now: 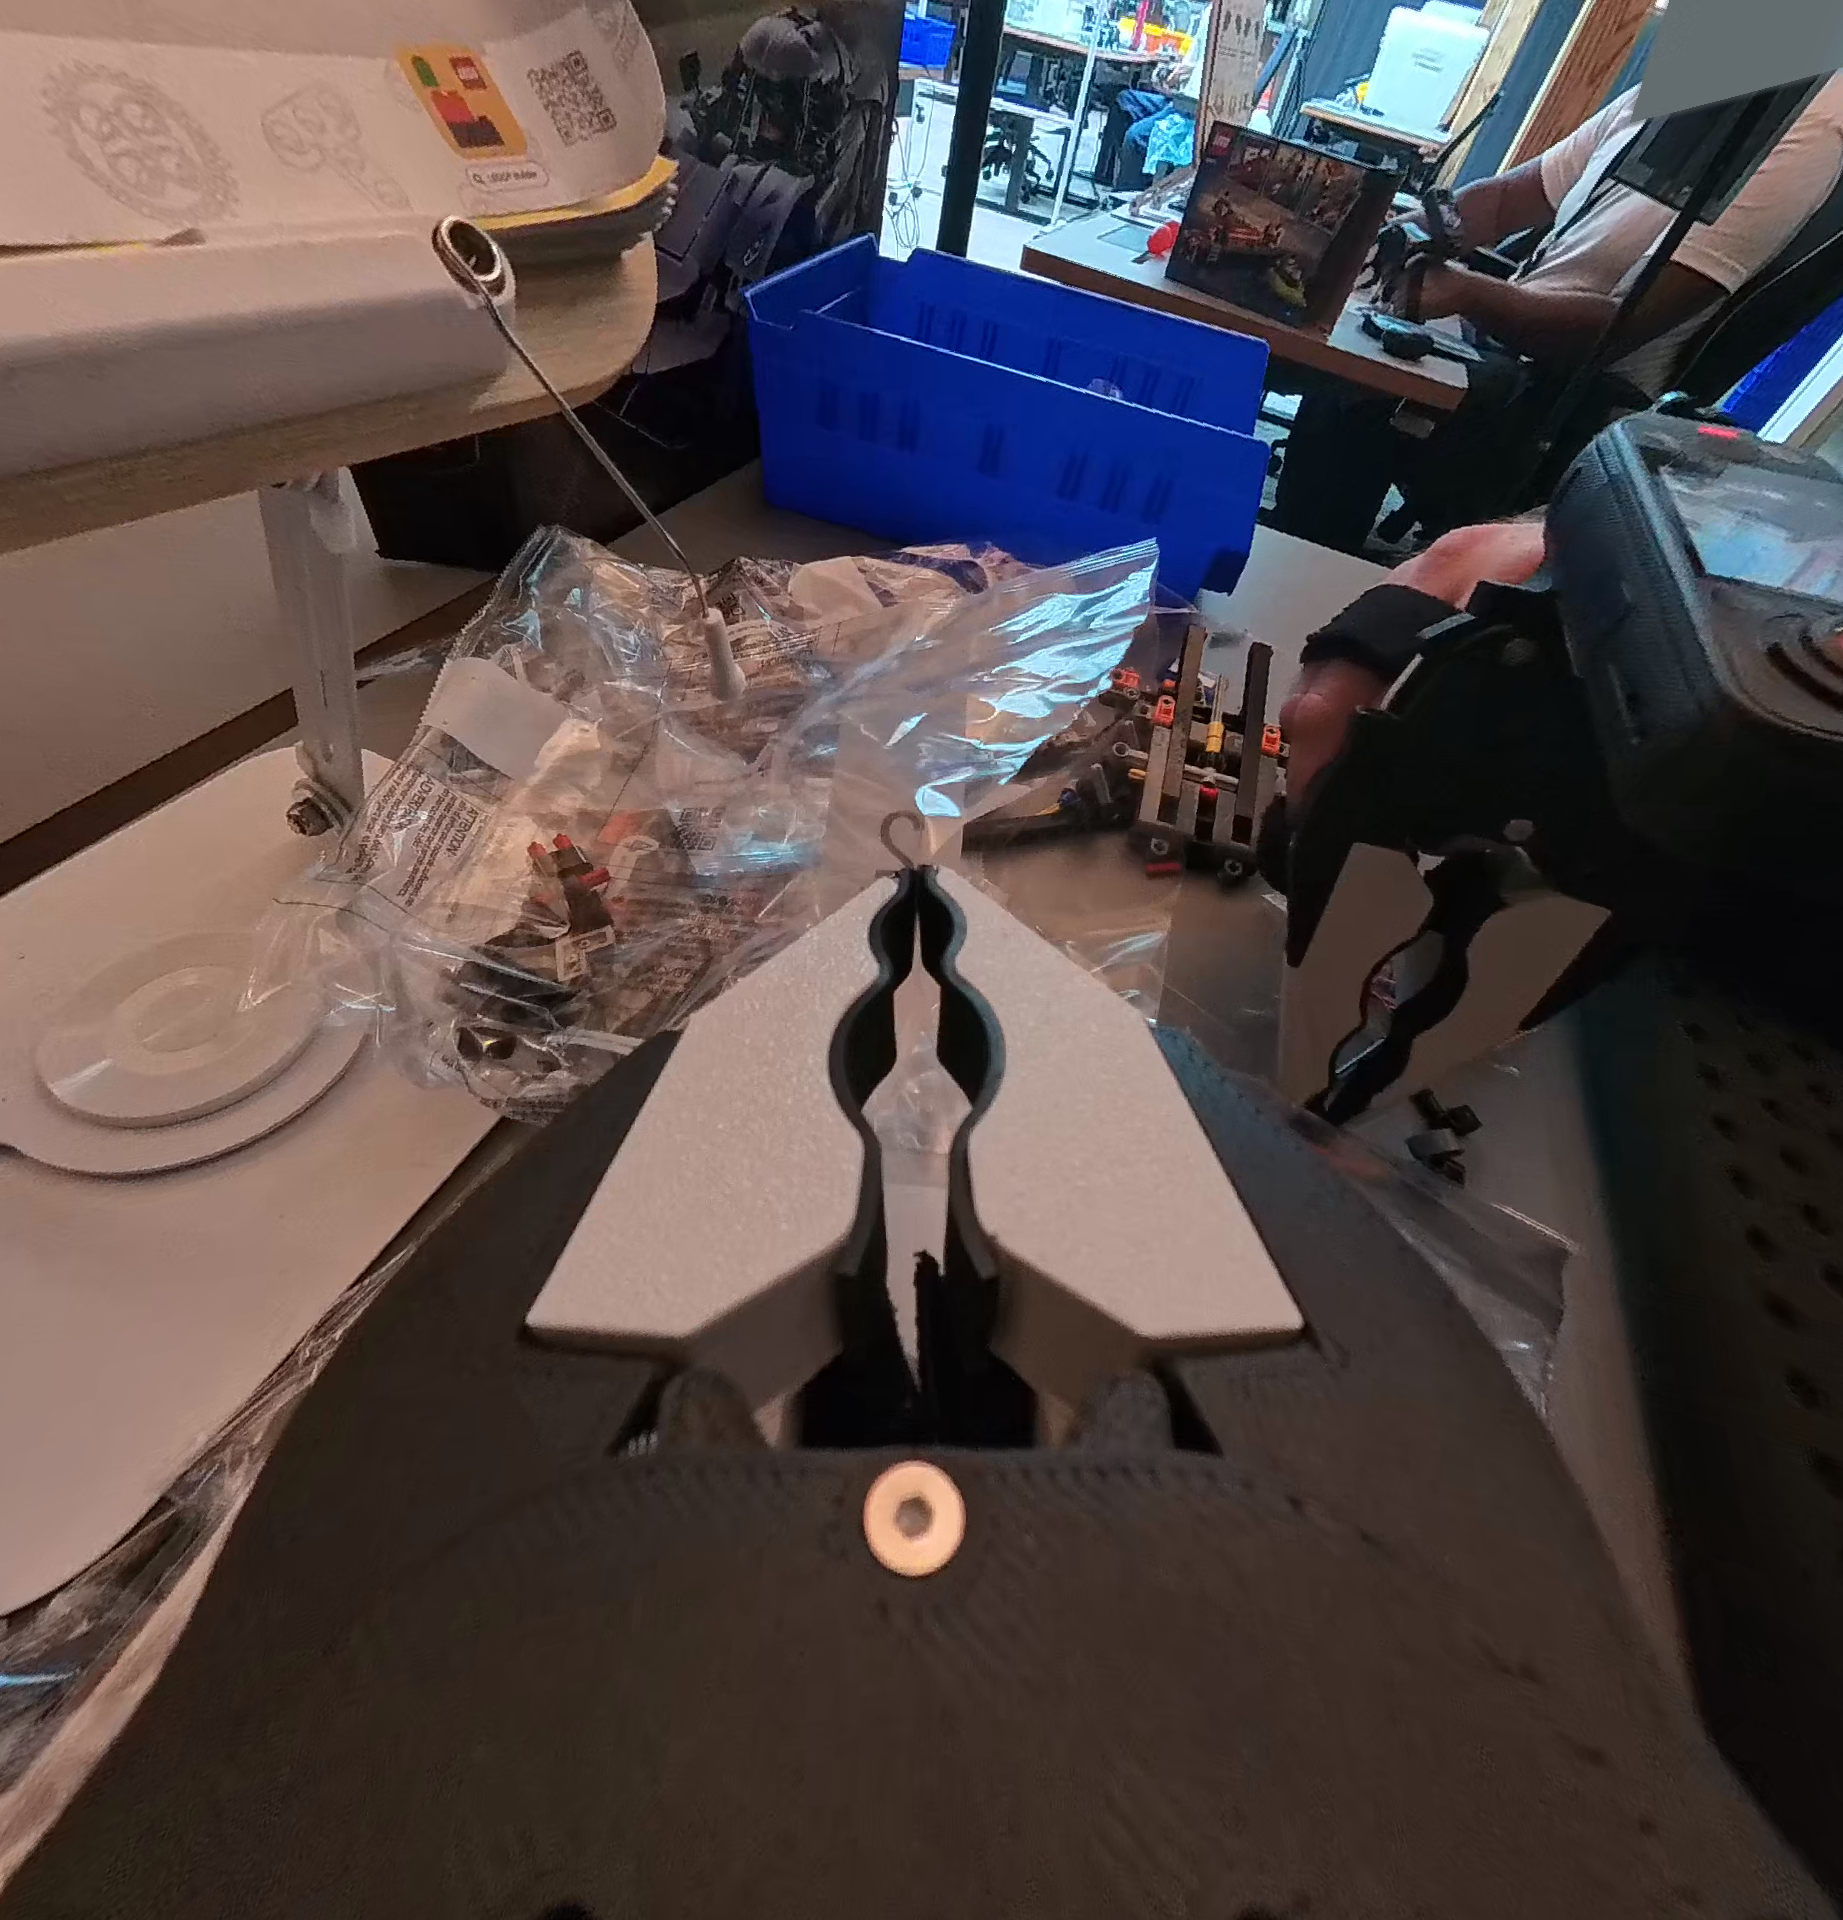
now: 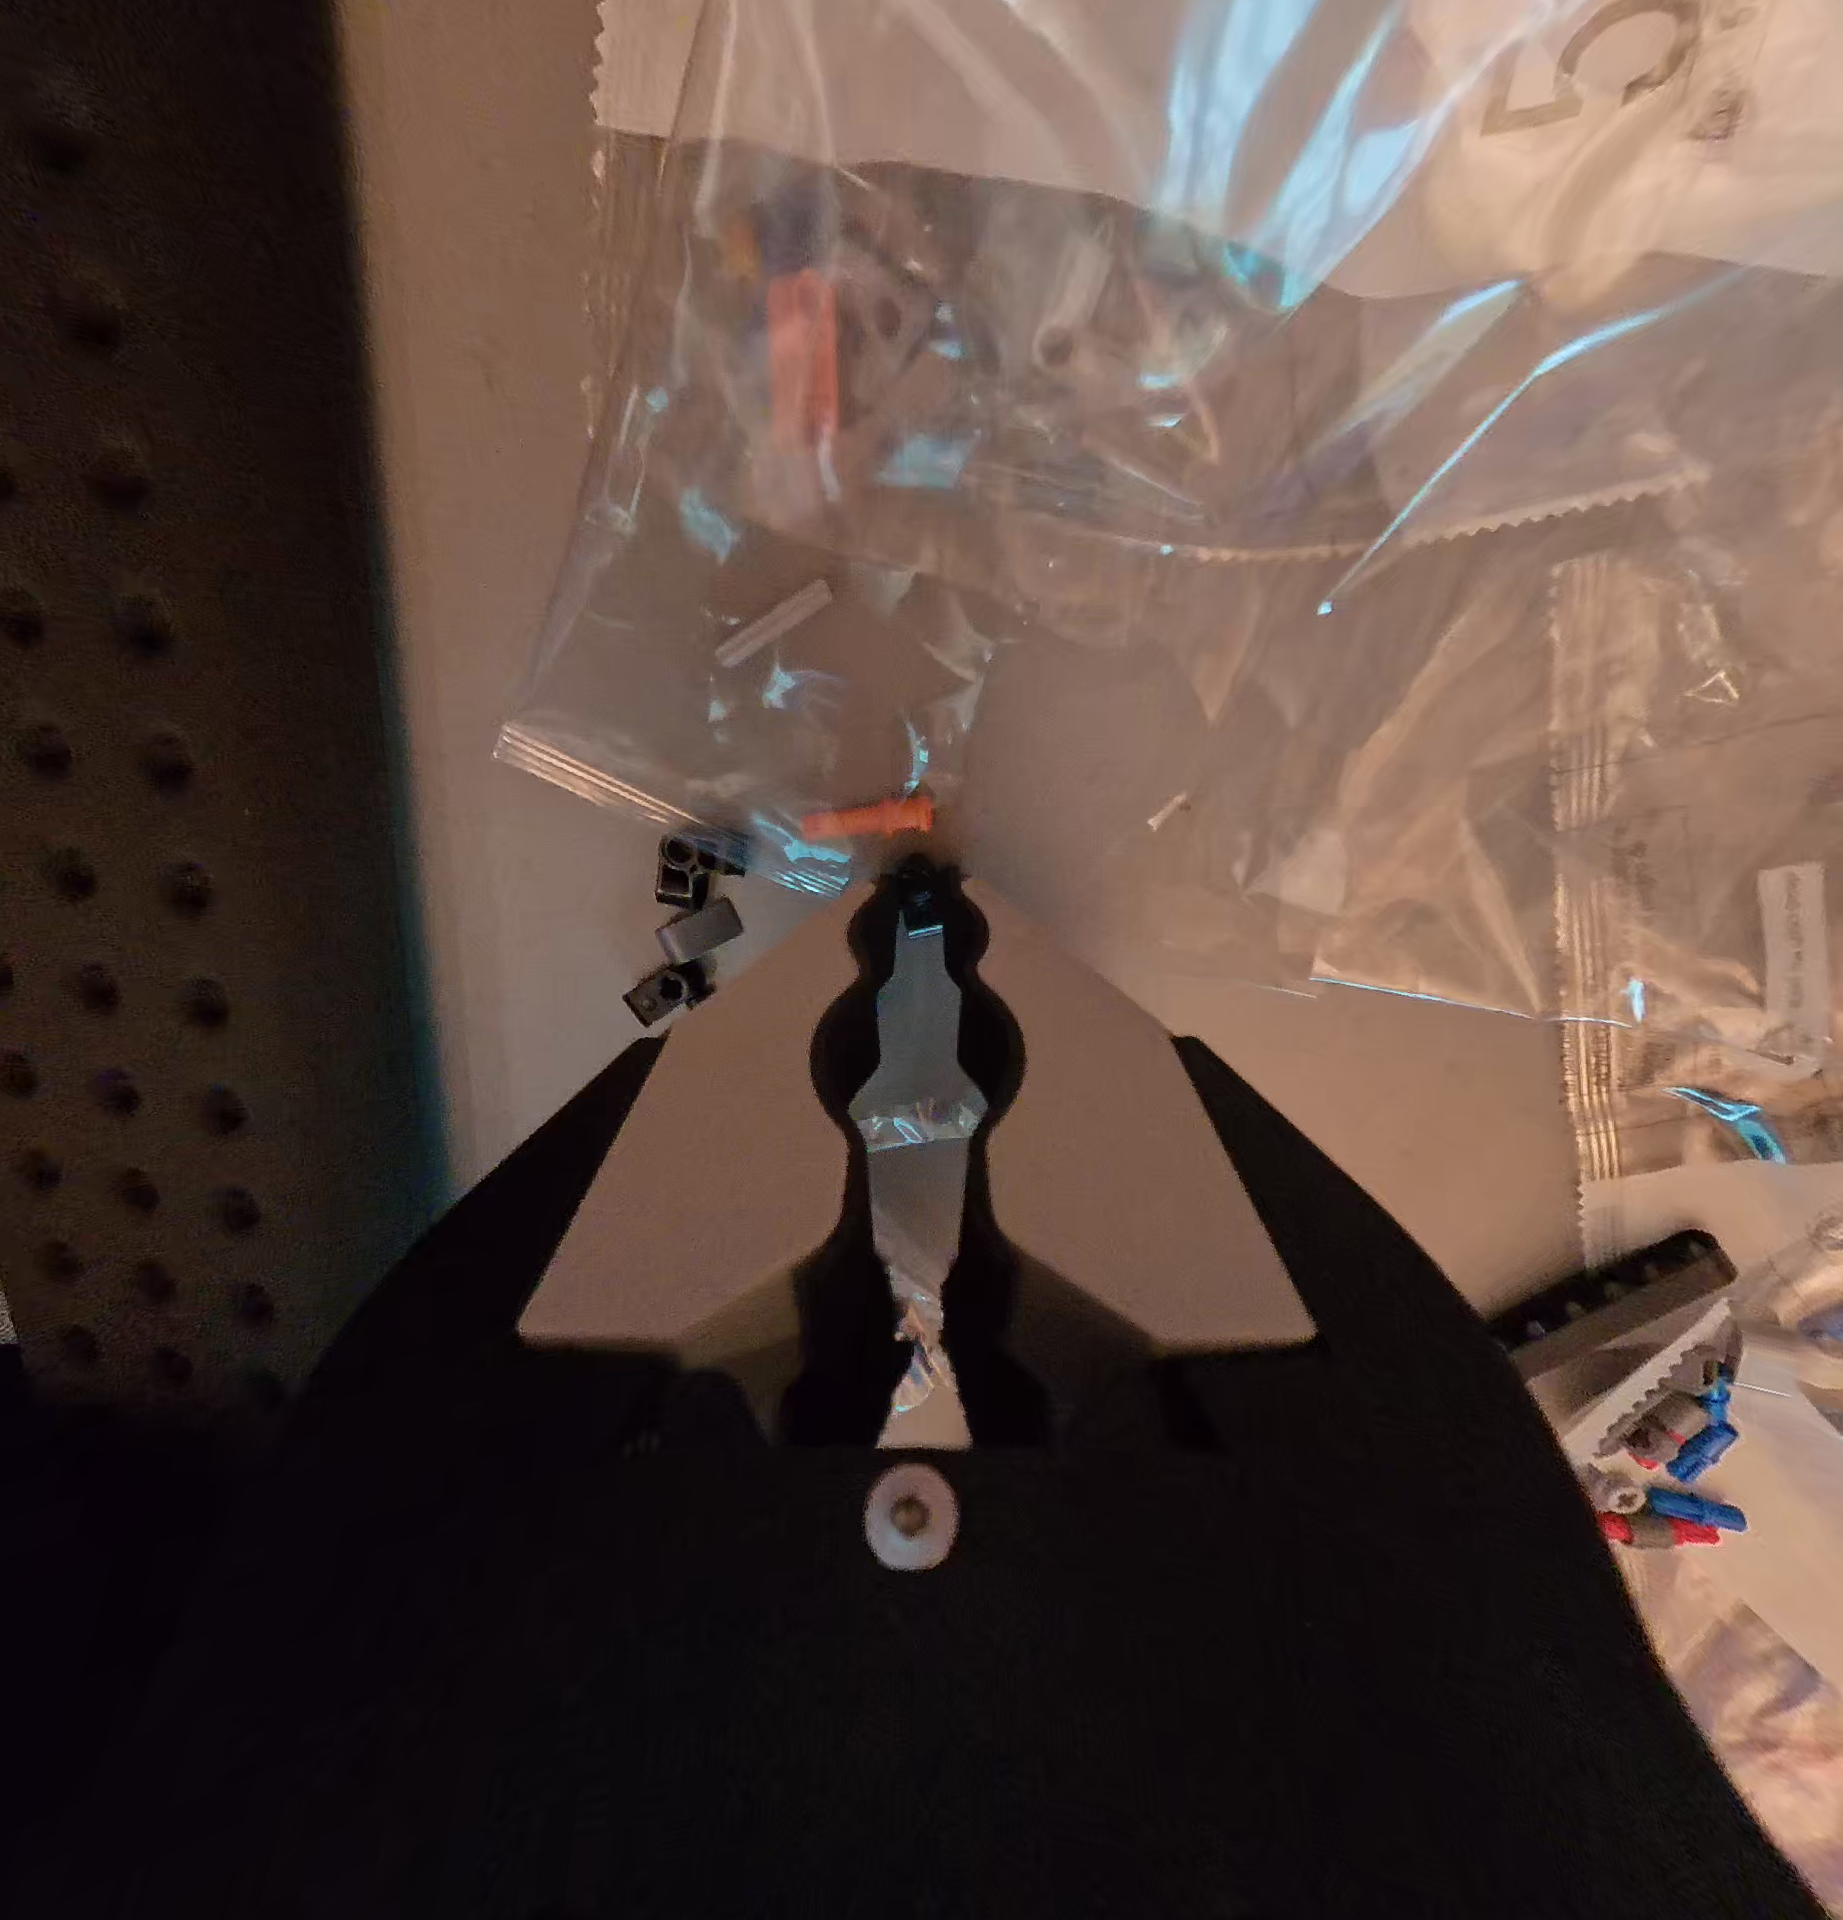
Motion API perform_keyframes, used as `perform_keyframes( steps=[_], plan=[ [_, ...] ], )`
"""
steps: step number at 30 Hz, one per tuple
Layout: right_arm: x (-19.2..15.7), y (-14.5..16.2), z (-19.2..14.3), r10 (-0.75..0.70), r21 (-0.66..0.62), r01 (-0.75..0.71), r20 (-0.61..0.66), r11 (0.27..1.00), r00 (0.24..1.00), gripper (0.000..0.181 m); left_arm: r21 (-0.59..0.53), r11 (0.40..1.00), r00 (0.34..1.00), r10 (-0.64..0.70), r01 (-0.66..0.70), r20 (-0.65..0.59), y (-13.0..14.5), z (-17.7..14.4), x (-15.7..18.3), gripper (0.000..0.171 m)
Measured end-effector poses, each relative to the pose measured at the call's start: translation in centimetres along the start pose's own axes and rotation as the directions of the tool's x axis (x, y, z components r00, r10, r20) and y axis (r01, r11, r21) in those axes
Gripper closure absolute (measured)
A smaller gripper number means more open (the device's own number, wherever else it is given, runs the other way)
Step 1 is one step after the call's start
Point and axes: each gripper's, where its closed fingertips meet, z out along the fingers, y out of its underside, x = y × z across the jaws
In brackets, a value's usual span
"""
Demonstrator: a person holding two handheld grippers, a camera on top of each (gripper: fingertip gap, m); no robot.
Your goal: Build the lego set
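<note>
My left gripper is shut above the table, its tips pointing at a heap of clear bags of Lego parts. A thin curled strand sticks out at its tips. I cannot tell whether it pinches plastic. A partly built dark Technic frame lies behind. My right gripper points down at the table and is shut on a small black piece. It also shows in the left wrist view, held by a hand. An orange pin lies just ahead of it, at a bag's edge.
Small dark connectors lie loose left of the right gripper. Clear bags cover the table; one holds blue and red pins. A black perforated mat, a booklet stand, a blue bin and a seated person surround the area. One gripper's finger ends stand about 20 cm off the other's.
</note>
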Motion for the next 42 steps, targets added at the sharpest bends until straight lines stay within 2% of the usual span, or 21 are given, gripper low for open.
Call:
perform_keyframes(
  steps=[6, 16, 21, 28, 36, 42],
  plan=[
    [0.9, 0.4, -0.7, 0.02, 0.009, -0.02, -0.04, 1.0, 0.999, 0.176, -0.005, 1.0, 1.0, 0.006, -0.006, 0.003, 0.0, 0.0, 0.0, 0.171],
    [4.6, -2.6, -5.8, 0.075, 0.232, -0.016, -0.249, 0.973, 0.966, 0.176, -0.015, 1.0, 1.0, 0.009, -0.009, 0.0, 0.2, 0.2, 0.1, 0.171],
    [6.1, -4.0, -7.1, 0.094, 0.293, 0.006, -0.323, 0.956, 0.942, 0.177, -0.022, 1.0, 1.0, 0.009, -0.009, -0.003, 0.4, 0.4, 0.2, 0.171],
    [7.3, -5.1, -6.6, 0.112, 0.327, 0.007, -0.343, 0.945, 0.933, 0.177, -0.039, 0.999, 1.0, 0.009, -0.009, -0.003, 0.8, 0.8, 0.2, 0.171],
    [7.4, -6.8, -7.6, 0.111, 0.395, 0.041, -0.352, 0.918, 0.929, 0.176, -0.034, 0.999, 1.0, 0.008, -0.008, -0.003, 0.7, 0.8, 0.2, 0.171],
    [8.7, -6.7, -5.7, 0.099, 0.295, 0.03, -0.412, 0.955, 0.906, 0.176, -0.038, 0.999, 1.0, 0.009, -0.009, -0.011, 0.7, 1.0, 0.4, 0.171]
  ],
)
